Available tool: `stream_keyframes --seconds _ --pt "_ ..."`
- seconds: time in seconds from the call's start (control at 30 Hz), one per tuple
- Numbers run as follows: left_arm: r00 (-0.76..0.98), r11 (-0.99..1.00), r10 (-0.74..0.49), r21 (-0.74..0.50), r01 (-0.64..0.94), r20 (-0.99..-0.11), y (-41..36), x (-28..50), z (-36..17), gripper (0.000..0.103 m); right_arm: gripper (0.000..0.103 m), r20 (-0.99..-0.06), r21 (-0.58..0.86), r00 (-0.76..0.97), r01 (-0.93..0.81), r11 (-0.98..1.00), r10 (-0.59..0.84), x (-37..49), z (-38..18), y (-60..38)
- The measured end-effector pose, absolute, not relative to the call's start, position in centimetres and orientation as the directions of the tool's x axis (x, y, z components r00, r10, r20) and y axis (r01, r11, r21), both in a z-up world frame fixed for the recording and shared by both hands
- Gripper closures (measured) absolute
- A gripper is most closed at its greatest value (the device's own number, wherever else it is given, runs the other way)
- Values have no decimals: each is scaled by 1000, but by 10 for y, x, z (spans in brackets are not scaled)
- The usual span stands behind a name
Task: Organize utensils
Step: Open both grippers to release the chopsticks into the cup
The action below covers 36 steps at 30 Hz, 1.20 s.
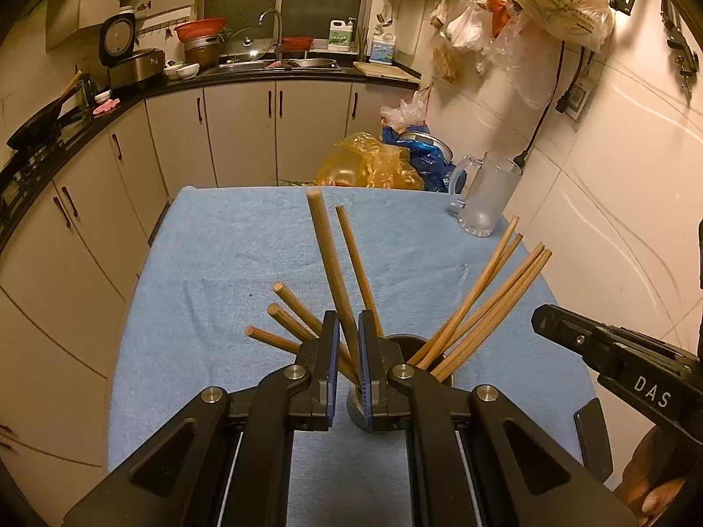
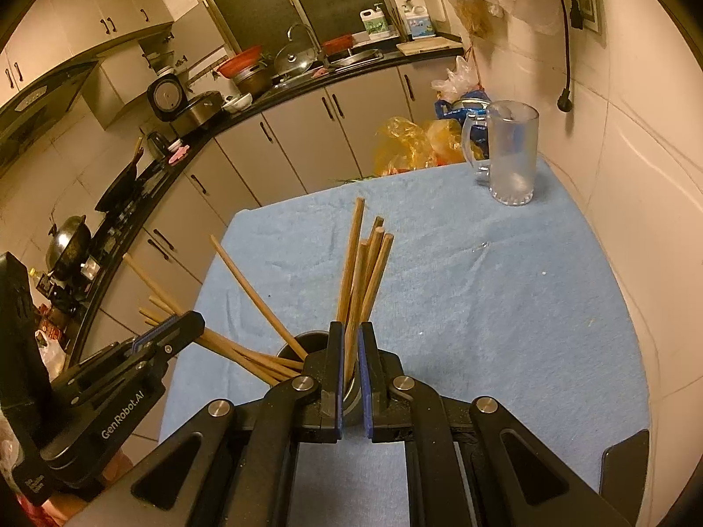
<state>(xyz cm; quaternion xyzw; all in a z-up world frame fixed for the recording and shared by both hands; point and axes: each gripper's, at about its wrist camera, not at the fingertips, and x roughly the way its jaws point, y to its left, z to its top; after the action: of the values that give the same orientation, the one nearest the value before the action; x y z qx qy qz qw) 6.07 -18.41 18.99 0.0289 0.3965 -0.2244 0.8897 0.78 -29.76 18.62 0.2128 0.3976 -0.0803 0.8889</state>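
The worktop (image 1: 211, 263), spread with a blue cloth, carries everything ahead of both pairs of jaws. Far beyond the jaws, near the wall-side corner, a frosted glass mug (image 2: 512, 153) stands upright, well apart from the rest. Directly under and just ahead of the jaws sits a dark round holder (image 2: 309, 344) with wooden chopsticks (image 1: 483, 303) fanning out of it in several directions. The left gripper (image 1: 349, 351) has its jaws drawn close together around a single chopstick (image 1: 327, 259) that rises tilted from the holder between the blue pads; the pads look to be pressing on it, with only a narrow gap. The right gripper (image 2: 350, 369) is likewise nearly closed, its jaws on either side of a bunch of upright sticks (image 2: 364, 272) in the holder; whether the pads actually touch them cannot be told. From the right wrist view, the left gripper sits beside the holder, to the left of the right jaws.
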Motion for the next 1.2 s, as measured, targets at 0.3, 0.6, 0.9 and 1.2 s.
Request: stream_keyframes --seconds 0.3,0.6,0.9,1.2 --pt "590 899 -379 -132 418 -713 -184 61 190 81 86 -729 314 684 317 895 13 6 196 -301" --pt "604 901 -383 -138 411 -699 -185 61 195 71 51 -719 267 692 361 894 -65 -2 208 -308" --pt "660 920 -356 -123 373 -661 -181 54 215 49 30 -725 207 668 442 873 -167 -14 215 -324" --pt "738 966 -227 -49 255 -636 -158 38 233 19 17 -723 173 657 472 864 -214 -29 218 -324"
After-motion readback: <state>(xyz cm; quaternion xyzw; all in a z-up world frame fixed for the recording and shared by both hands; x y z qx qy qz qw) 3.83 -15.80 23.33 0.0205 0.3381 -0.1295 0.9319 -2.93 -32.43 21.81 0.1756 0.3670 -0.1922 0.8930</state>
